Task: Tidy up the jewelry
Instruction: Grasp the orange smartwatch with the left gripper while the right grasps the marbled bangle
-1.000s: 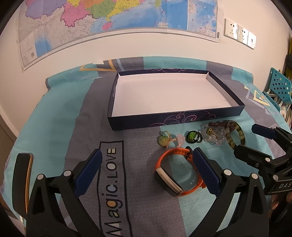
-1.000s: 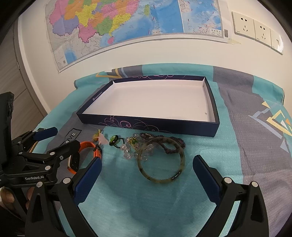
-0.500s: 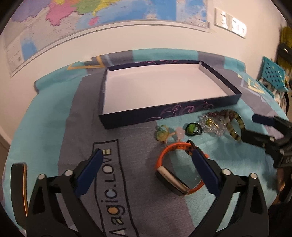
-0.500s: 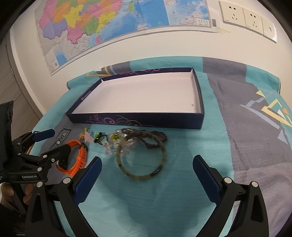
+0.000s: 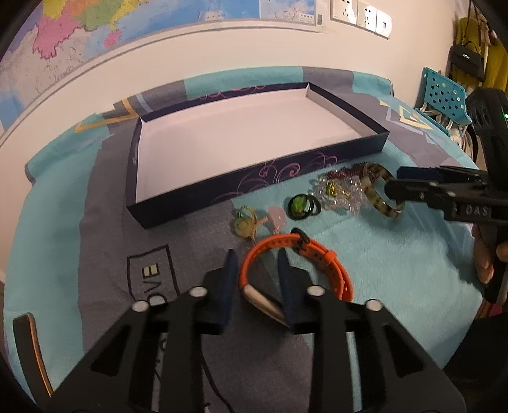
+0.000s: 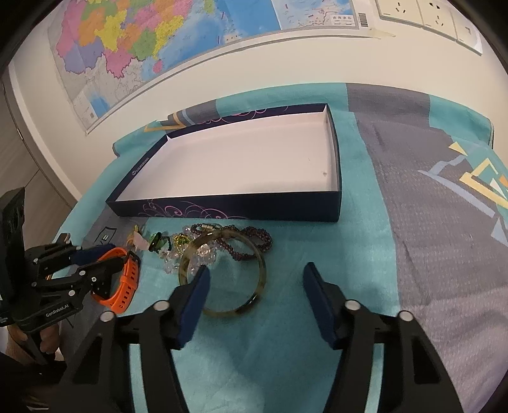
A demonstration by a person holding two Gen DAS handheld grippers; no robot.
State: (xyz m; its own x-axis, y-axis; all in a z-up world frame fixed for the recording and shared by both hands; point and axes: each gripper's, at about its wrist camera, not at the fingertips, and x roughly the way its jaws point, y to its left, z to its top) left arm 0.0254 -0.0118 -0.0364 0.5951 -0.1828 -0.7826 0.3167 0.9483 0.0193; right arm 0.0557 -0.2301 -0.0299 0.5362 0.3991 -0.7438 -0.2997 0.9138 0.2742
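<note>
The left tongs [image 5: 257, 263] pointed steeply down at an orange watch [image 5: 295, 270] lying on the worktop cloth [image 5: 397, 279]. Their jaws had just been closing and stood narrowly apart, straddling the left side of the orange band and the pale watch face; whether the pads already pressed on it could not be told. The right tongs [image 6: 254, 286] had also just been closing and stood about half apart over a mottled green bangle [image 6: 222, 276], the left pad over the bangle's left rim and the right pad well clear of it, on bare cloth.

Behind the watch sat a row of small pieces near the front wall of a dark blue box lid [image 5: 197, 203] with a white inside: a pale green pendant on a cord [image 5: 244, 224], a pink stone [image 5: 277, 217] just beside it, a green-stoned black ring [image 5: 300, 205], then a clear crystal bracelet [image 5: 339, 193] touching the bangle. A dark purple bead strand [image 6: 254, 238] lay under and behind the bangle, close to the box lid. The box lid held nothing visible. A map [image 6: 143, 41] hung on the wall behind, with sockets [image 6: 422, 14] to its right
</note>
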